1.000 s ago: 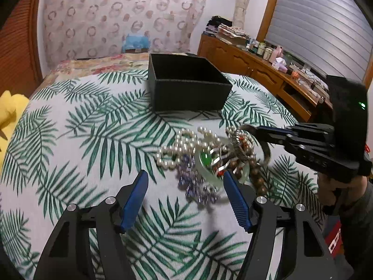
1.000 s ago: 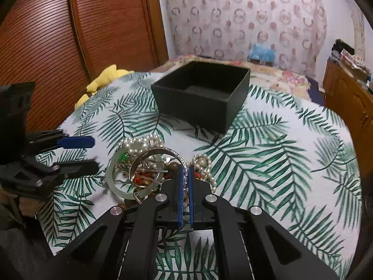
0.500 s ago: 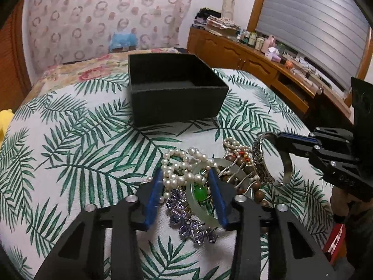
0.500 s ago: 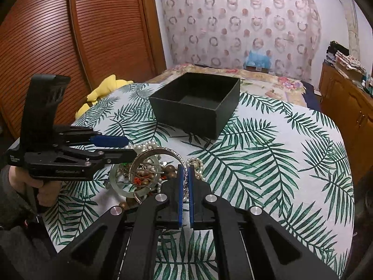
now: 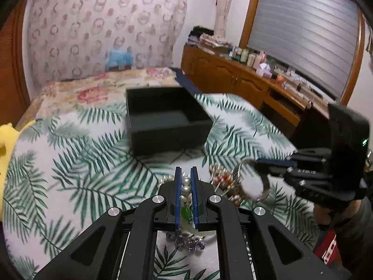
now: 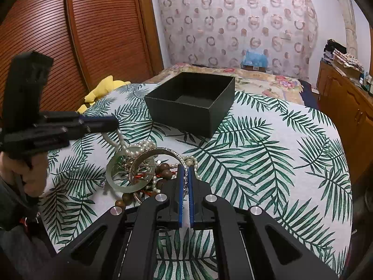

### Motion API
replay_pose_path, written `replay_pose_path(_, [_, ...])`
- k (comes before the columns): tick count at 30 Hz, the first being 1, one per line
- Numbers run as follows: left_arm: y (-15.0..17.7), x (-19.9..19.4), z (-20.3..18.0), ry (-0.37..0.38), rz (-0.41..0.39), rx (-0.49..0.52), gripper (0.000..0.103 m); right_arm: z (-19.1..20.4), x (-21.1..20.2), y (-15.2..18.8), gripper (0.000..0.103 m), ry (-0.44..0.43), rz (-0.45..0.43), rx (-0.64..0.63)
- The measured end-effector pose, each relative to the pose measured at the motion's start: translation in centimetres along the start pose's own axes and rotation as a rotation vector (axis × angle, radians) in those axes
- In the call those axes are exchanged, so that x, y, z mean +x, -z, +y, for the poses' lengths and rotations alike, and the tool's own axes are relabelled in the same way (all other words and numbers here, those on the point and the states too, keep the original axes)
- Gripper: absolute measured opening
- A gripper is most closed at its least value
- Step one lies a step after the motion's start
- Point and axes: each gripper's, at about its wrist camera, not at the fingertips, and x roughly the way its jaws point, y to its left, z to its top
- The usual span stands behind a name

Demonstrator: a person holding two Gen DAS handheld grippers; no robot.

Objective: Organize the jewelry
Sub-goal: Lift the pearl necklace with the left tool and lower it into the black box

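An open black box (image 5: pixel 167 119) (image 6: pixel 193 100) stands on the palm-leaf cloth. In front of it lies a jewelry pile (image 6: pixel 139 170): pearls, wooden beads, a pale green jade bangle (image 6: pixel 121 177), a purple crystal piece (image 5: pixel 186 241). My left gripper (image 5: pixel 185 175) is shut on the pearl necklace (image 5: pixel 185 185) and lifts a strand off the pile; the strand hangs below it in the right wrist view (image 6: pixel 116 140). My right gripper (image 6: pixel 185 170) is shut on a silver bangle (image 6: pixel 163 156), held just above the pile; the bangle also shows in the left wrist view (image 5: pixel 250 179).
A yellow plush toy (image 6: pixel 102 91) lies at the table's left edge. A wooden sideboard (image 5: pixel 244 81) with bottles runs along the right wall. A slatted wooden door (image 6: pixel 81 35) stands to the left. A bed with floral cover (image 5: pixel 105 86) lies behind the table.
My left gripper has closed on the pearl necklace and risen, pulling a strand up. My right gripper keeps the silver bangle, lifted slightly.
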Motion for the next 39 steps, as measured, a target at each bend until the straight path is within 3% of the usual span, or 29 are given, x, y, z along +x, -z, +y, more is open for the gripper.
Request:
replay_pose_path(20, [-6.2, -4.0, 0.1, -0.004, -0.132, 0.026, 0.007, -0.3, 0.7, -3.4, 0.004, 0.005, -0.027, -0.015])
replay_pose_path(39, [-14.8, -5.3, 0.1, 0.036, -0.220, 0.052, 0.007, -2.6, 2.8, -9.4, 0.005, 0.011, -0.022, -0.027])
